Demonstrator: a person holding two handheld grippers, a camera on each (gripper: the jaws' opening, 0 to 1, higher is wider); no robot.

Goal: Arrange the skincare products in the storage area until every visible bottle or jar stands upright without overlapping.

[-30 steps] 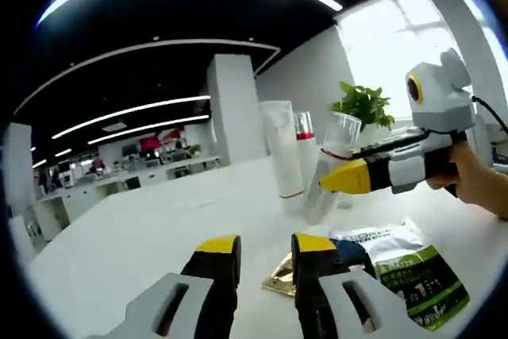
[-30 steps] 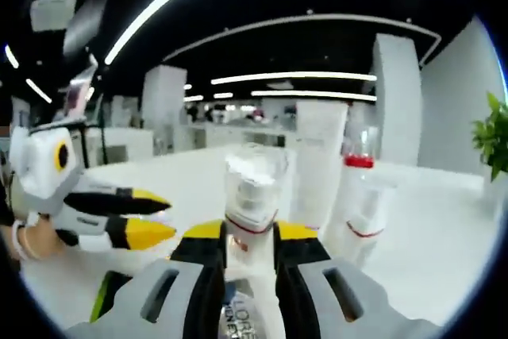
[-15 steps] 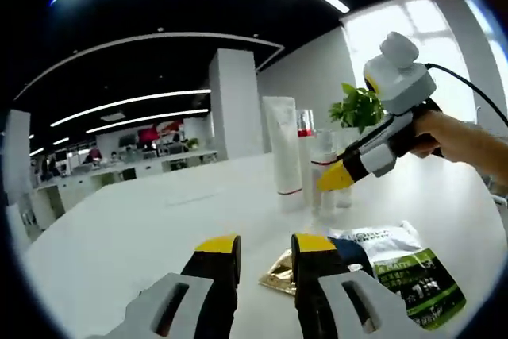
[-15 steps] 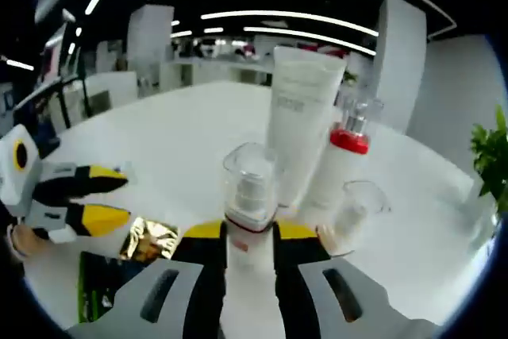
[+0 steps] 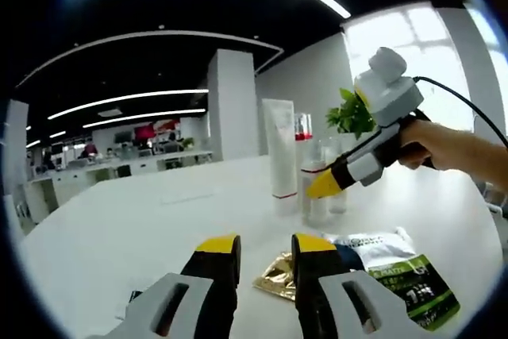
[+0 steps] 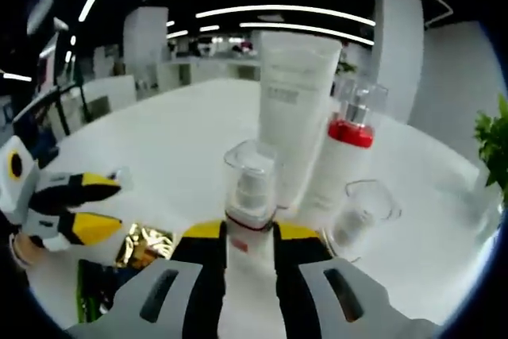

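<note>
Right tool (image 6: 250, 236) is clenched on an upright pump bottle (image 6: 248, 196) at lower centre of its view, just before the white tube (image 6: 295, 101). Left tool (image 5: 266, 252) hovers released above the table (image 5: 159, 220), low centre.

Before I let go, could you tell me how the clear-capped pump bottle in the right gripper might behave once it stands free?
The pump bottle looks tall and slim, so it probably tips easily if nudged. Its clear cap seems smooth, likely slippery. The right gripper is shut on it, close to the white tube, so a bump could topple both.
</note>
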